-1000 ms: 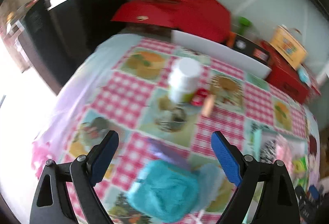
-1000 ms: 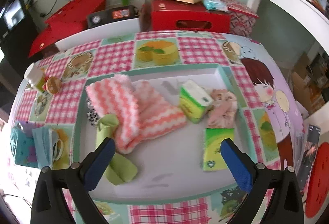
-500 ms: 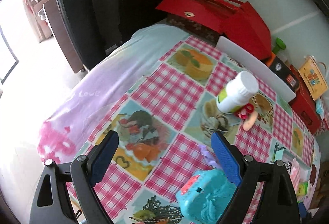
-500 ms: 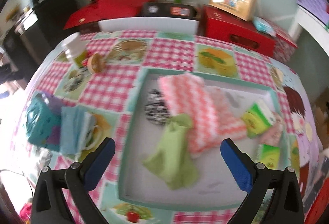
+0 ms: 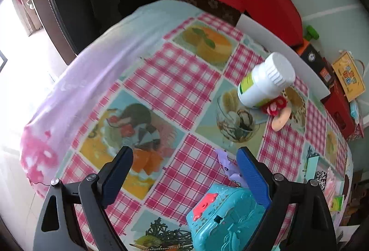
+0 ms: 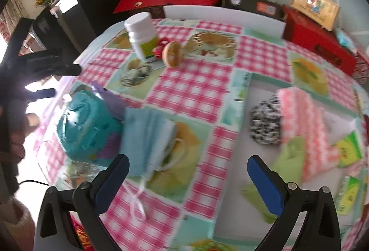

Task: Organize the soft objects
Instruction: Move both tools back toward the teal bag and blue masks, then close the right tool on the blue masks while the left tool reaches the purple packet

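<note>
A light blue face mask (image 6: 147, 133) with white ear loops lies on the checked tablecloth, just ahead of my right gripper (image 6: 188, 164), which is open and empty above it. Left of the mask sits a teal toy case (image 6: 87, 126) on a purple cloth (image 6: 110, 98). The white tray (image 6: 233, 154) to the right holds a pink striped towel (image 6: 304, 121), a black-and-white cloth (image 6: 266, 124), a green cloth (image 6: 288, 158) and green tissue packs (image 6: 348, 149). My left gripper (image 5: 184, 158) is open and empty over the table's left part, the teal case (image 5: 226, 218) at its right finger.
A white pill bottle (image 5: 265, 82) stands mid-table with a small red item (image 5: 275, 104) and a round tan toy (image 6: 171, 53) beside it. Red boxes (image 6: 316, 34) and a white board (image 6: 223, 16) line the far edge. The table's left edge (image 5: 69, 80) drops off near dark furniture.
My right gripper has swung left from over the tray to the face mask and teal case. My left gripper's view has shifted left and back, away from the teal case toward the table's left edge.
</note>
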Demonstrator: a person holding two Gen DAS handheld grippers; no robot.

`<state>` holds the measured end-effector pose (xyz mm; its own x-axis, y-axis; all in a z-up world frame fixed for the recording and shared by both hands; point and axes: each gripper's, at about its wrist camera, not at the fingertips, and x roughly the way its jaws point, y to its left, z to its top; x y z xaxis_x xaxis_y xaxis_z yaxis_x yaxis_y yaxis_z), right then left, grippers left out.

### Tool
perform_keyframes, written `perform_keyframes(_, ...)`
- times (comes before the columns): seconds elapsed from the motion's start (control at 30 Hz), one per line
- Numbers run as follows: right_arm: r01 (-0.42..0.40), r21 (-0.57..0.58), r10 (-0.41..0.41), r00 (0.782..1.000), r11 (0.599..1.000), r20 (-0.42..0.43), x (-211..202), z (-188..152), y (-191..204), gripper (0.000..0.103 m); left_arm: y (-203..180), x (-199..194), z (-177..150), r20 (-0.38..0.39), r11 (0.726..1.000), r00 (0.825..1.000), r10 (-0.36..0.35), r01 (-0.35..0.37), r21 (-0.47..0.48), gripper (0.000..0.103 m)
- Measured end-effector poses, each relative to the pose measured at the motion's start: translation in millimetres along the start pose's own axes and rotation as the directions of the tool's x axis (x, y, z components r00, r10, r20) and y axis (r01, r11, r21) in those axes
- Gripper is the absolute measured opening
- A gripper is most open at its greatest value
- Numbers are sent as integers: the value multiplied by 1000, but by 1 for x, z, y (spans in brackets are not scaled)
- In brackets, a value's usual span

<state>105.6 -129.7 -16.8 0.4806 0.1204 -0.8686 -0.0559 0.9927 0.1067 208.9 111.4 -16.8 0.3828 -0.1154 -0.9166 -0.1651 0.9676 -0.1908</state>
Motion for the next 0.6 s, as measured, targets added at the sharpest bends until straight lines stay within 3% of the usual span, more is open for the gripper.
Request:
perform_keyframes(0.23, -16, -41, 15, 1000, 999, -26, 18, 4, 17, 103, -2, 15, 0, -49, 1000, 998, -26, 25, -5, 91)
perform_keyframes(0.6, 2, -108, -6, 999, 994, -42, 38, 6, 31, 103, -3, 17, 1, -54, 1000, 998, -30, 29, -11, 91)
